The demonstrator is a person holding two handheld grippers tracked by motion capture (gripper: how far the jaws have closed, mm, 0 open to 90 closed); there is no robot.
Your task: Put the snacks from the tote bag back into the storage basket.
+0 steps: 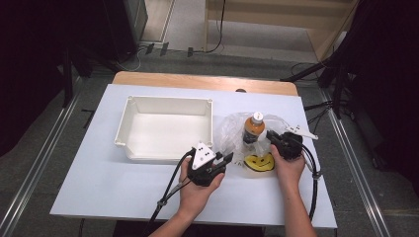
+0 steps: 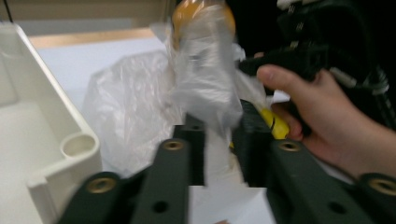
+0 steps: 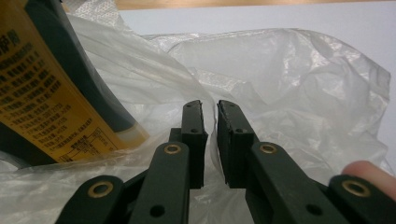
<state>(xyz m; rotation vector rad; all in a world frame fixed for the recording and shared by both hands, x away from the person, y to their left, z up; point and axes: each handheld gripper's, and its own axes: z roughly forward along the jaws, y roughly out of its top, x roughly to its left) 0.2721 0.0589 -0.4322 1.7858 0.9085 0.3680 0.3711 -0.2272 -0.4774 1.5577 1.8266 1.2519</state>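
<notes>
A clear plastic bag point(image 1: 229, 132) with a yellow smiley print point(image 1: 260, 161) lies right of centre on the white table. An orange drink bottle point(image 1: 254, 129) with a white cap stands upright inside it. My left gripper point(image 1: 225, 159) is at the bag's near left edge. In the left gripper view it point(image 2: 219, 122) is shut on a twisted strip of the bag point(image 2: 130, 102), which runs up to the blurred bottle point(image 2: 203, 28). My right gripper point(image 1: 271, 135) is just right of the bottle. In its own view it point(image 3: 210, 106) is shut on bag film point(image 3: 299, 79) beside the bottle's yellow label point(image 3: 51, 93).
A white tray point(image 1: 168, 101) sits left of the bag, and its corner point(image 2: 79, 144) is close to my left jaws. The white tabletop point(image 1: 123, 190) has free room in front and to the left. A wooden strip point(image 1: 202, 81) runs along the far edge.
</notes>
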